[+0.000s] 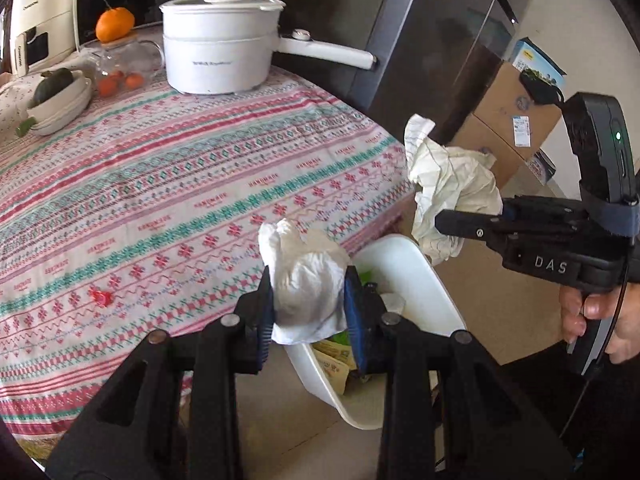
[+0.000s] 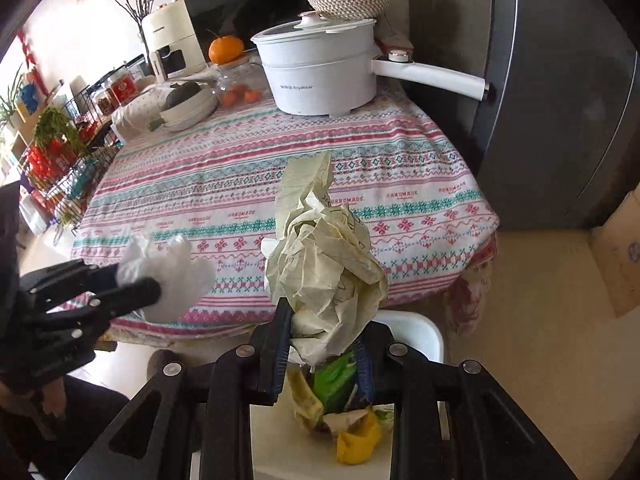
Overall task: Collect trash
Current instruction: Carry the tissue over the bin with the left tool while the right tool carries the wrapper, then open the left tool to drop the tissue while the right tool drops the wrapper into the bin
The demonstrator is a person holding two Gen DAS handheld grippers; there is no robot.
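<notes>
My left gripper (image 1: 310, 300) is shut on a crumpled white tissue (image 1: 306, 280) and holds it over the near rim of a white trash bin (image 1: 404, 256) beside the table. It also shows in the right wrist view (image 2: 154, 288) with the tissue (image 2: 172, 276). My right gripper (image 2: 324, 344) is shut on a crumpled cream paper (image 2: 324, 264) above the bin (image 2: 416, 334), which holds green and yellow wrappers (image 2: 340, 380). The right gripper (image 1: 460, 220) and its paper (image 1: 448, 184) show in the left wrist view.
The table has a patterned pink and teal cloth (image 1: 160, 200). A small red scrap (image 1: 100, 296) lies on it. At the back stand a white pot (image 1: 220, 52), bowls (image 1: 56, 100), an orange (image 1: 114, 24). A dark fridge (image 2: 560, 100) and cardboard boxes (image 1: 508, 120) stand at the right.
</notes>
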